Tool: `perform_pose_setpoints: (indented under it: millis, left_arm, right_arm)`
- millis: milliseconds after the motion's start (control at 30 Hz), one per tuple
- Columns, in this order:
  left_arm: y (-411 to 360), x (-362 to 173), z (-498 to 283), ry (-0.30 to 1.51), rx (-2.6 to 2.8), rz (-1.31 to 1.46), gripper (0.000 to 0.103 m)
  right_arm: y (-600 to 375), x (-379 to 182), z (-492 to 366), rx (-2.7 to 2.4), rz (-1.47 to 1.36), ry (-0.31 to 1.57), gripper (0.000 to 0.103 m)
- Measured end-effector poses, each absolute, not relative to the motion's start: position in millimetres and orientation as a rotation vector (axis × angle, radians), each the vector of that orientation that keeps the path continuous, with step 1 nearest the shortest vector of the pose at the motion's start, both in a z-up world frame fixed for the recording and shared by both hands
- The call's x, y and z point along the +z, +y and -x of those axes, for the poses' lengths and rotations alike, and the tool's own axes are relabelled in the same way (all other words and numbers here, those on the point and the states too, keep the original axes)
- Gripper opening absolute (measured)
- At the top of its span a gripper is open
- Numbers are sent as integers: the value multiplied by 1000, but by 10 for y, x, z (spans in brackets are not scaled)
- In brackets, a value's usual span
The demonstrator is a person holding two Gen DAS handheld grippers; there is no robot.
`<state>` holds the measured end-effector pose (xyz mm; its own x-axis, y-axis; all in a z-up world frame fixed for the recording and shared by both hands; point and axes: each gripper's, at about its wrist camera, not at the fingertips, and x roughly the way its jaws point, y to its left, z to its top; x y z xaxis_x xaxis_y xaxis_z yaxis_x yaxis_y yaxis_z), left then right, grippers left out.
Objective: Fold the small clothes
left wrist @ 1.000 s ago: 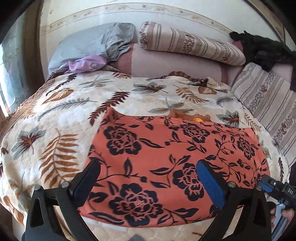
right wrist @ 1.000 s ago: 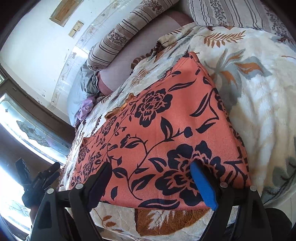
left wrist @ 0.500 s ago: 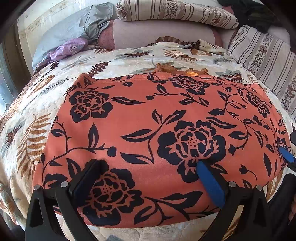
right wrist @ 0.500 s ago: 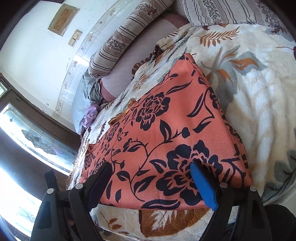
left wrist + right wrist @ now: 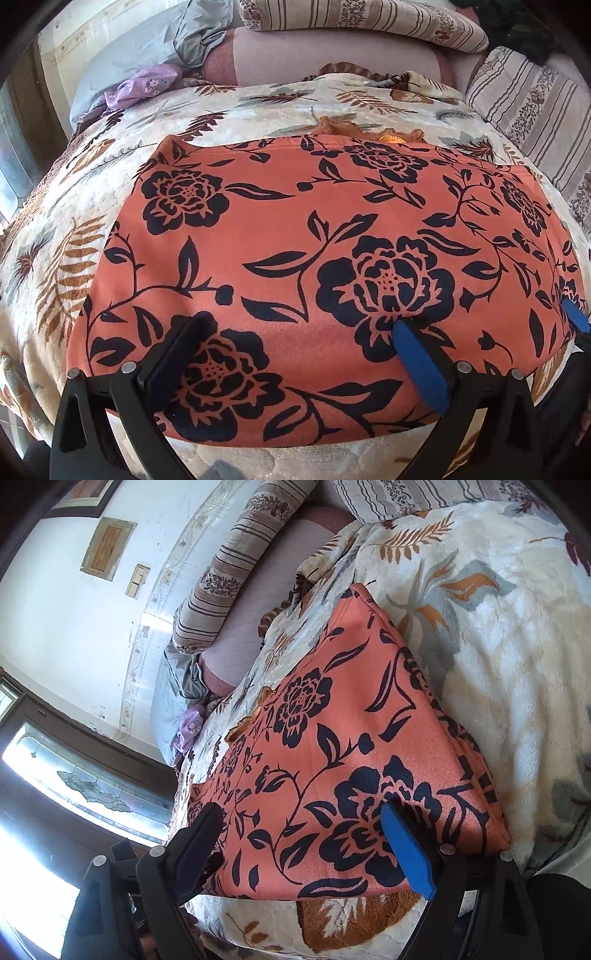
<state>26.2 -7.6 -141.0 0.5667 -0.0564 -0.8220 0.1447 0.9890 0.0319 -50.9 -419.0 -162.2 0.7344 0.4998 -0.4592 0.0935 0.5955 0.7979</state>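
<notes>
A cream blanket (image 5: 122,192) printed with brown and grey leaves covers the bed, and its near edge runs out of the bottom of both views, so how far it hangs cannot be told. On it lies the orange garment (image 5: 295,251), patterned with dark blue flowers and vines, spread flat and smooth near the front edge of the bed; what kind of garment it is cannot be made out, since only one flat face shows, and a ruffled orange trim (image 5: 369,129) peeks out along its far edge, partly tucked behind it. Striped pillows (image 5: 354,18) sit at the head of the bed, cut off by the top of the frame, beside a grey cloth (image 5: 192,33) and a crumpled lilac piece (image 5: 147,83) whose shapes are unclear. A dark bundle in the upper right corner is too shadowed to identify. On the wall in the right wrist view, small framed panels (image 5: 107,548) carry nothing readable, and the window (image 5: 85,794) is washed out by glare. The left gripper (image 5: 301,325) hovers over the garment's near edge with its jaws spread wide and nothing between them. The right gripper (image 5: 301,814) stands likewise released over the near right corner, its fingers apart and empty. No writing or label can be read anywhere.
</notes>
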Motion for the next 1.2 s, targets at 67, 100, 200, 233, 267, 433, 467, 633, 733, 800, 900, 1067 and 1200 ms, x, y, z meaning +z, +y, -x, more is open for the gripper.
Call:
perform_pose_setpoints:
  millis: [67, 100, 200, 233, 267, 433, 467, 633, 733, 800, 900, 1067, 1200]
  left_arm:
    - [-85, -1414, -268, 963, -113, -103, 103]
    - [-87, -1414, -272, 965, -111, -105, 103]
    - [-96, -1407, -290, 985, -103, -108, 103]
    - [-104, -1404, -306, 994, -102, -113, 103]
    - [-105, -1401, -321, 1004, -103, -115, 103]
    - [-142, -1319, -298, 1008, -74, -130, 103]
    - [-164, -1244, -270, 981, -57, -129, 103]
    - [-403, -592, 31, 699, -120, -86, 103]
    - [-599, -266, 173, 584, -204, -50, 103]
    - [-723, -135, 236, 537, -265, -30, 103]
    - [-872, -95, 220, 541, -328, -43, 103]
    - [-754, -258, 129, 583, -301, -45, 103]
    - [-530, -495, 28, 647, -257, 9, 103]
  right_arm:
    - [-4211, -1634, 510, 276, -927, 727, 89]
    - [-4219, -1637, 510, 283, -928, 726, 89]
    - [-4233, -1641, 501, 304, -923, 731, 89]
    - [-4233, -1640, 495, 309, -919, 732, 89]
    - [-4230, -1637, 490, 315, -910, 733, 89]
    - [-4227, -1625, 516, 345, -871, 737, 89]
    - [-4209, -1600, 535, 345, -840, 740, 89]
    - [-4249, -1312, 919, 223, -713, 630, 89]
    - [-4341, -1249, 1214, 213, -835, 635, 90]
    - [-4319, -1250, 1332, 207, -882, 665, 90]
    - [-4267, -1340, 1283, 218, -979, 726, 90]
    - [-4336, -1627, 1023, 132, -1122, 790, 90]
    - [-4467, -1778, 937, 63, -1243, 771, 88]
